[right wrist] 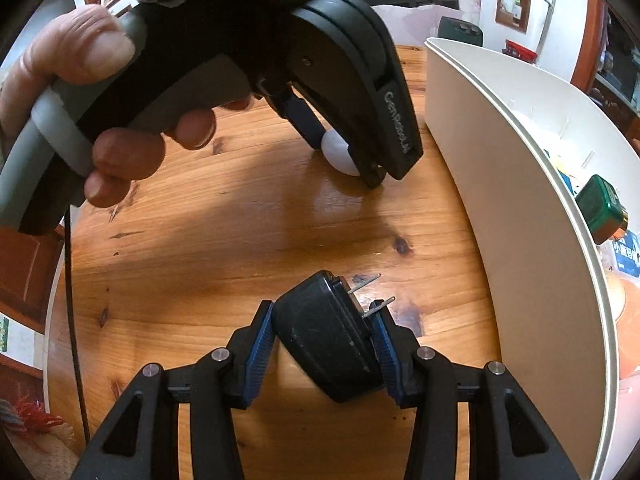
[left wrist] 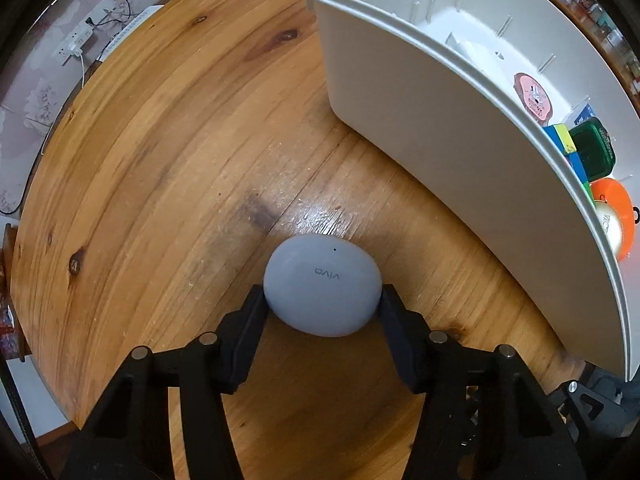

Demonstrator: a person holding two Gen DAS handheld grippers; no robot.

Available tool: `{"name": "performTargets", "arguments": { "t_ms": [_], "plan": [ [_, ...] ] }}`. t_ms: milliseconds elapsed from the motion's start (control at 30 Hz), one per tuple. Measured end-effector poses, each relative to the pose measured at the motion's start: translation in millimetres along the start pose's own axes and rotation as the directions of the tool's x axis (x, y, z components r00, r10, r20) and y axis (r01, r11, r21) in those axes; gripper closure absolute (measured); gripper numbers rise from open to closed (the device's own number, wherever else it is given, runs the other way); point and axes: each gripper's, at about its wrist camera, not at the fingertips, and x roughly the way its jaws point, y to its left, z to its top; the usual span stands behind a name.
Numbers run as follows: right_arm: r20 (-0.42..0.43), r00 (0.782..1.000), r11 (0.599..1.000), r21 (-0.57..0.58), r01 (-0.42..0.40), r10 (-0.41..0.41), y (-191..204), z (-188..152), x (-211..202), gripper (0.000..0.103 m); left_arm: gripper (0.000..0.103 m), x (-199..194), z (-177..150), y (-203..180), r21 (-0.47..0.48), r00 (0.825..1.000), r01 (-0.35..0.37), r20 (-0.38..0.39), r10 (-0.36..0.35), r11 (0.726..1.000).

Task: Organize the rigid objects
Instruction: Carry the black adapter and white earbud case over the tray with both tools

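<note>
The left wrist camera looks almost straight down, close over the wooden table [left wrist: 168, 168], with the white bin [left wrist: 420, 120] at the frame's right. The right wrist camera tilts forward and down, slightly farther back. Both share the table, the bin [right wrist: 500, 168] and the pale earbud case [left wrist: 322, 286] [right wrist: 338, 156].

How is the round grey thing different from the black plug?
The earbud case is pale grey, smooth and egg-shaped; the charger is black and boxy with two metal prongs. The case lies flat on the table; the charger sits tilted. The left tool holds the case, the right tool holds the charger. Both are outside the white bin.
</note>
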Motion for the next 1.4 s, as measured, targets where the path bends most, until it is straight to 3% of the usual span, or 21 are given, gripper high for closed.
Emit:
{"name": "performTargets", "arguments": {
  "t_ms": [200,533,733,967,1167,1400],
  "plan": [
    [0.016,1.0,1.0,-0.003,-0.008,0.008,-9.7,-0.7,-7.4,0.055,0.043,-16.8,-23.3,-6.7,-0.005,0.999,-0.008,0.034,0.008,1.0],
    [0.15,0.988,0.997,-0.073,-0.028,0.039,-11.2,15.9,-51.7,0.055,0.043,-104.1,-50.4,-7.9,-0.058,0.985,-0.035,0.167,0.044,0.998],
    [0.26,0.965,0.994,-0.109,0.018,0.011,-14.7,29.2,-96.2,0.055,0.043,-153.4,-23.6,-16.1,-0.066,0.96,-0.031,0.277,0.048,0.997],
    [0.332,0.94,0.996,-0.029,0.09,-0.076,-63.8,42.5,-141.8,0.055,0.043,-188.0,11.8,-55.1,-0.025,0.931,-0.021,0.364,0.029,0.999],
    [0.343,0.923,0.984,0.082,0.157,-0.176,-124.3,45.8,-161.8,0.055,0.043,-181.4,37.3,-90.2,0.005,0.936,-0.026,0.352,0.023,1.0],
    [0.228,0.954,0.969,0.198,0.15,-0.194,-199.5,47.8,-139.6,0.055,0.043,-136.3,63.3,-117.6,-0.012,0.97,-0.037,0.24,0.039,0.999]
  ]
}}
